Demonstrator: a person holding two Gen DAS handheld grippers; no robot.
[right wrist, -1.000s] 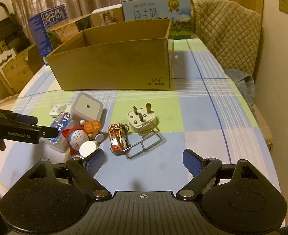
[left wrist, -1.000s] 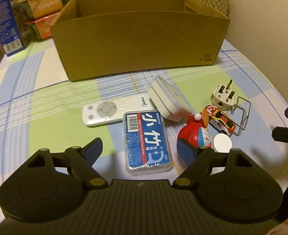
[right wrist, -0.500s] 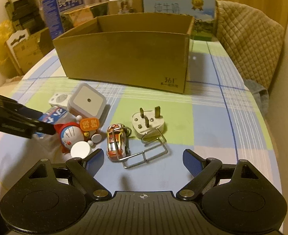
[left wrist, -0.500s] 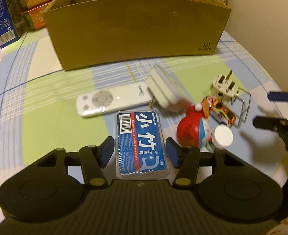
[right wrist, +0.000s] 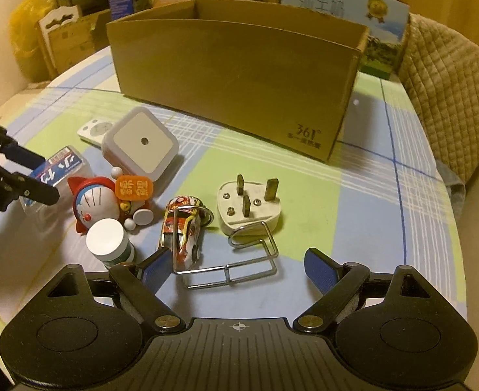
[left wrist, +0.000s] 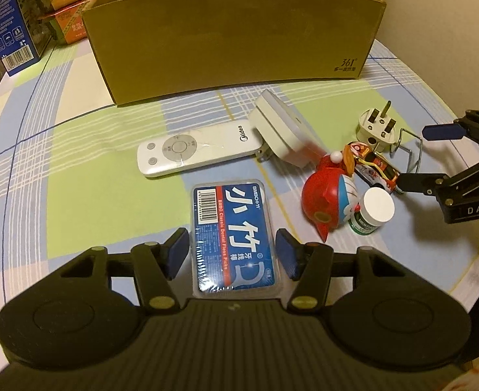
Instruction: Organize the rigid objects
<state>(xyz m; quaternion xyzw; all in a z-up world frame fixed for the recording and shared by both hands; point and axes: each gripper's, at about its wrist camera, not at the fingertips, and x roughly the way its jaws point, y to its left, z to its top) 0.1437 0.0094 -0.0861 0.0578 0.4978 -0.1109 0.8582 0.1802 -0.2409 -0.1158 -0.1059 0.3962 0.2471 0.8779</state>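
A flat blue-labelled plastic box of dental floss picks (left wrist: 234,239) lies face up at lower centre of the left wrist view. Above it a white oval-ended remote control (left wrist: 198,148) lies flat, a white square plug-in night light (left wrist: 280,132) tilted at its right end. Right of centre sit a red-and-blue cartoon cat figurine (left wrist: 327,195), a small white-capped green bottle (left wrist: 371,211), an orange toy car (right wrist: 184,228), a white three-pin plug (right wrist: 247,207) pins up, and a bent wire rack (right wrist: 239,265). An open brown cardboard box (left wrist: 232,44) stands across the top.
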